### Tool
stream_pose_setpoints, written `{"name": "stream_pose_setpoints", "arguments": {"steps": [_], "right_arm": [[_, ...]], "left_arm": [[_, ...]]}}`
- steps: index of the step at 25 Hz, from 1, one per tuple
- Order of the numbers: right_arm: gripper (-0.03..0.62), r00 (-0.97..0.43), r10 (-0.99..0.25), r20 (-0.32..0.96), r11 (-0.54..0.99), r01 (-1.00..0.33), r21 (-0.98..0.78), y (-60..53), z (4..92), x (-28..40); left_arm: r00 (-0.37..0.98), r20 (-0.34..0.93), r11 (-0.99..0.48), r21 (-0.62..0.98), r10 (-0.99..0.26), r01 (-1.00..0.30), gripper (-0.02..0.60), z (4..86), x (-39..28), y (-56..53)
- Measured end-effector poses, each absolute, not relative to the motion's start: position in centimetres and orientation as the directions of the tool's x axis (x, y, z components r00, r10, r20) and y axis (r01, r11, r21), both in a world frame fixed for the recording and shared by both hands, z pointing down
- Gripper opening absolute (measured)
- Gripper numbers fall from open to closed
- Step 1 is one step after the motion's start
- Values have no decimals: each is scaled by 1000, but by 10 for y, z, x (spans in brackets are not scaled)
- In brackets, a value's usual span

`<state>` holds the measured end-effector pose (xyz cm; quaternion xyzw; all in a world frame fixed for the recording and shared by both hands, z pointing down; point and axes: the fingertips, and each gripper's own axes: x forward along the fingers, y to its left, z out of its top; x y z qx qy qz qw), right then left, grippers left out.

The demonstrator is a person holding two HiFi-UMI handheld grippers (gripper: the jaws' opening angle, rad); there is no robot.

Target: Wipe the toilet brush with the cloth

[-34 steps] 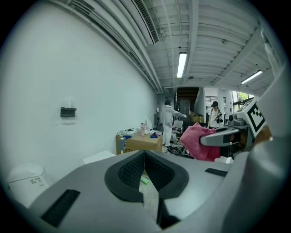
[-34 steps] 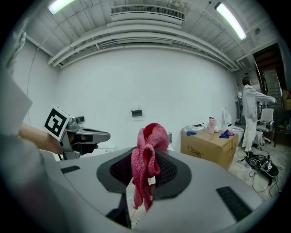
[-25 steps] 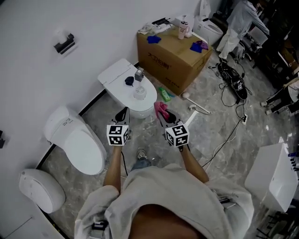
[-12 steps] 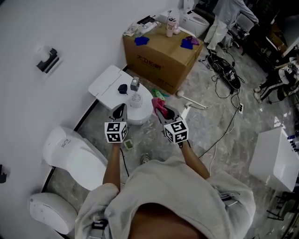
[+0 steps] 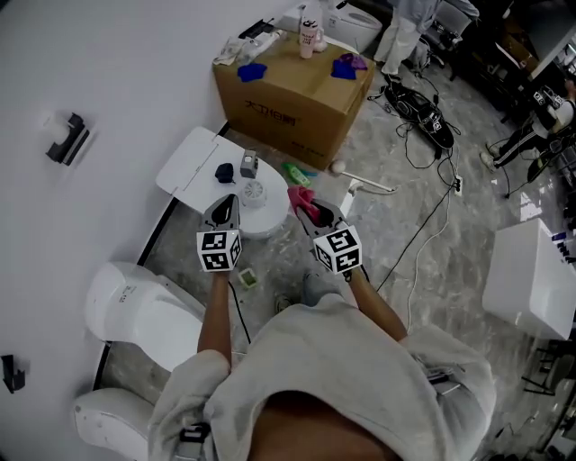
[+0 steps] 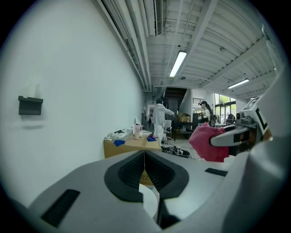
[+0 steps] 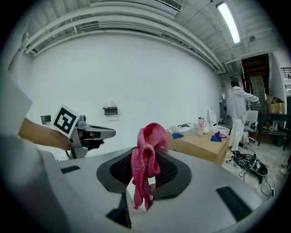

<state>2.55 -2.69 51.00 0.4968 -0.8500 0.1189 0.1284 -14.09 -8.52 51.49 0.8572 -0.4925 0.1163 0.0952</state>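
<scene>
Both forearms reach forward, tipped slightly down, the left gripper pressed shut on nothing, the right gripper pinching the pink cloth, near the toilet brush on the toilet lid.

Two grippers are showing, the left gripper and the right gripper, each carrying one marker cube, two cubes in all. One pink cloth is hanging in view. Four white toilets are standing around: a near toilet, a left toilet, a corner toilet and a far toilet. Three small items are sitting on the near one. One cardboard box is bearing two blue cloths and one cup. Two black wall holders are hanging at the left. In the left gripper view two people are standing far off, under two lit ceiling lights.
</scene>
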Motion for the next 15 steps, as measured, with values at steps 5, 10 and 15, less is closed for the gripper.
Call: {"name": "stream_pose_setpoints", "arguments": {"steps": [5,10,15], "right_arm": [[104,-507,-783,360,506,-856,-104,-45,522,16],[104,-565,-739,368,560,-818,-132,-82,532,1],[104,-618,-699,360,609,-778,-153,-125,532,-1]], "left_arm": [[456,318,-463,57,-831,-884,20,523,-153,-100],[400,353,-404,66,-846,-912,20,532,-166,-122],[362,383,-365,67,-850,-929,21,536,-161,-151]]}}
